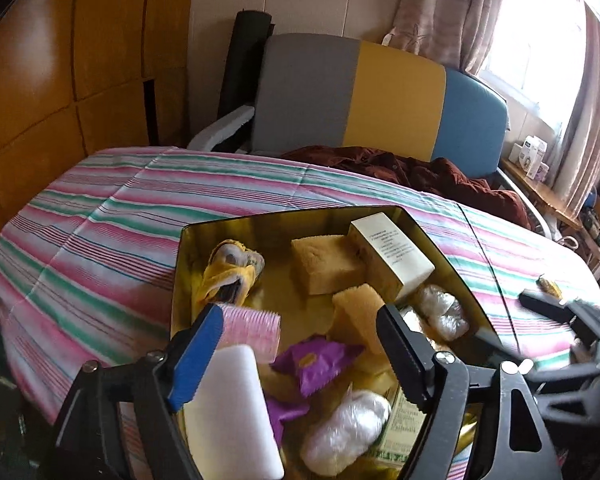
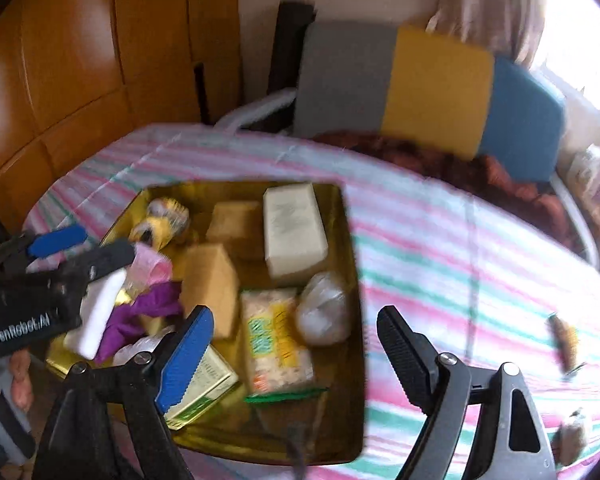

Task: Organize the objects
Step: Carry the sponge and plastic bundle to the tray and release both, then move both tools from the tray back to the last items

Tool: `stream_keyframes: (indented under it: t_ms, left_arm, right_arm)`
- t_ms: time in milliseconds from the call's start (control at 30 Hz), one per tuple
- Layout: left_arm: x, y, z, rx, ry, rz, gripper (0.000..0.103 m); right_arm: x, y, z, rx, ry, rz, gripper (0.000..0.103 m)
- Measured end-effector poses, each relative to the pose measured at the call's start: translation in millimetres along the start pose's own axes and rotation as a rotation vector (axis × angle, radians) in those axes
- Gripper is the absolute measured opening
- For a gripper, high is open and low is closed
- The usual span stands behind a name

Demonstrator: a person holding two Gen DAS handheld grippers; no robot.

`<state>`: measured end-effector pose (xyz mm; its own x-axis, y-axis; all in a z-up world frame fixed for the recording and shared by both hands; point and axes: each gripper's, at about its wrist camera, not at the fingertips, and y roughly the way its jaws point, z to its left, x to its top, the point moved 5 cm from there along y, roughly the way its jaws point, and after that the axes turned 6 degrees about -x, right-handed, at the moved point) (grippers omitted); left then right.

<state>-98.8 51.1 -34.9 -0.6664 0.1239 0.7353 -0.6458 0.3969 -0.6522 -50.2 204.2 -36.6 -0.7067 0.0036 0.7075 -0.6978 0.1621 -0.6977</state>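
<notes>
Status: collection is largely complete. The gold tin [image 2: 352,240] sits on the striped cloth [image 2: 460,248] and already holds most of the items: a cream carton [image 2: 294,232] at the far side, two tan sponge blocks [image 2: 236,224], a yellow plush toy [image 2: 164,220] in the far-left corner, a pink hair roller [image 1: 252,330], a white foam block [image 1: 232,408] and purple wrappers [image 1: 316,360] on the near left, a printed snack pack [image 2: 276,340], a green-and-white box [image 2: 204,384], and two clear plastic bundles [image 1: 346,428].

My left gripper [image 1: 300,344] hovers over the near-left part of the tin. Its jaws are released; nothing is pressed between the pads. My right gripper [image 2: 296,344] hangs over the tin's near-right edge, jaws likewise spread and empty.

Remaining, as I judge it: two small items still lie on the cloth to the right of the tin, a yellowish-brown piece [image 2: 564,340] and a blurred grey-brown one [image 2: 574,436] nearer me. Both await transfer. Their identity cannot be determined.
</notes>
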Motion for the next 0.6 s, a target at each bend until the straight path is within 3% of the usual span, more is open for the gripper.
stream_keyframes:
  t_ms: [100,233,333,500,600]
  left_arm:
    - [-5.2,-9.5,-5.1,0.008,0.004,-0.03,0.087]
    - [-9.9,-18.3,-10.7,0.018,0.007,-0.054,0.092]
    - [-13.4,-21.5,-13.7,0.025,0.014,-0.058,0.094]
    - [-18.7,-25.2,-19.1,0.021,0.031,-0.053,0.094]
    - [-22.3,-26.4,-26.7,0.02,0.054,-0.048,0.094]
  right_arm:
    - [-1.0,-15.2,-8.1,-0.036,0.022,-0.064,0.085]
    - [-9.2,-11.7,-22.4,-0.014,0.124,0.006,0.085]
    - [-18.7,-8.5,-33.8,0.072,0.229,0.052,0.082]
    - [-30.7,-8.3,-44.0,-0.006,0.21,0.073,0.079]
    - [-38.8,-7.8,-50.8,0.015,0.232,0.079,0.079]
